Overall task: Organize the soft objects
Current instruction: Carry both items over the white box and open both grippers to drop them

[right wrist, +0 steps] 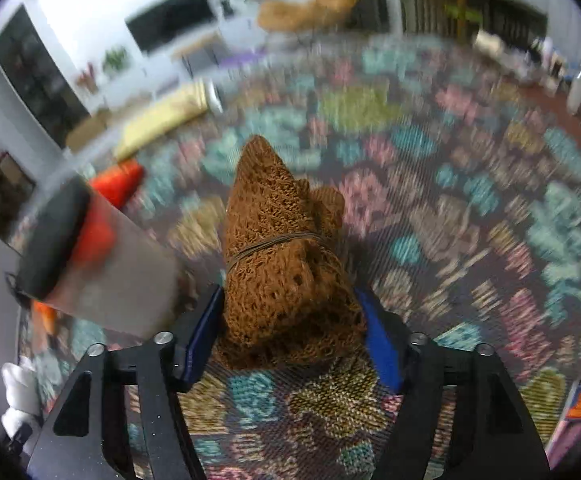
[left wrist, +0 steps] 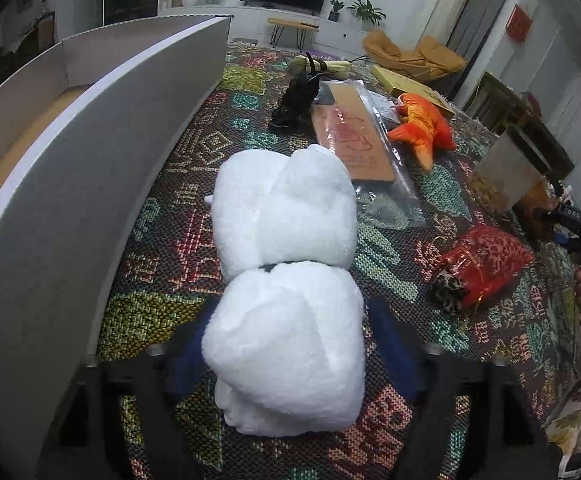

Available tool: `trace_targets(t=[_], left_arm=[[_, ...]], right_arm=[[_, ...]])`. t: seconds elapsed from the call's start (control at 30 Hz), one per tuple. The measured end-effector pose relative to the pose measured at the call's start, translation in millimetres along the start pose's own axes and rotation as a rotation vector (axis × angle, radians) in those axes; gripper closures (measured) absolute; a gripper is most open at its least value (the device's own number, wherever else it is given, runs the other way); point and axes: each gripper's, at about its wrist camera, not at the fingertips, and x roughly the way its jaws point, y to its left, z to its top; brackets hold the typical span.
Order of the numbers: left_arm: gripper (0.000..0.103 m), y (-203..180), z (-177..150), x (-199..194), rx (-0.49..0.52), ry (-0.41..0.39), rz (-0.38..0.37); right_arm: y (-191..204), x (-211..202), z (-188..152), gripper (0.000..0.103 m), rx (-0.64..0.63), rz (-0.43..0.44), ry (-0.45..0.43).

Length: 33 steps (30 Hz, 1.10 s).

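White plush point(left wrist: 286, 292), rolled and bound in the middle by a dark band, lies on the patterned woven cloth point(left wrist: 394, 256) just beside the long grey wall of the cardboard box point(left wrist: 90, 168) at the cloth's left edge. My left gripper point(left wrist: 290, 344) stands around its near end: the blue pads point(left wrist: 394, 344) are on both sides of the plush, and I cannot tell if they press on it. Further out on the cloth lie a red pouch point(left wrist: 486, 264) toward the right edge, an orange soft toy point(left wrist: 422, 128) and a flat packet in clear plastic point(left wrist: 354, 136) toward the far edge, with a black object point(left wrist: 294, 100) beside the packet.

My right gripper point(right wrist: 294, 320) holds a brown knitted bundle point(right wrist: 286, 256), tied around with a thin cord; both blue pads touch its sides. The cloth around it is blurred. A grey container with a dark rim point(right wrist: 90, 256) stands just to the left of the bundle.
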Motion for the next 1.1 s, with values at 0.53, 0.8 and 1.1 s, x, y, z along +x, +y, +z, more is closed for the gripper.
trace_targets(t=[0.53,0.8,1.1], left_arm=[[0.064,-8.5,10.0,-43.1,-0.015,-0.04,-0.12],[0.063,44.7,25.0,-138.5,-0.043,-0.177,0.002],[0.063,139.7,14.6,-177.4,-0.083,-0.207,0.336]], right_arm=[[55.0,-109.9,-0.9,0.042,-0.139,-0.045,-0.193],[240.3,-186.0,-58.8,0.041,-0.419,0.298,-0.196],[424.2,-160.8,-159.8,0.039,-0.599,0.567,-0.035]])
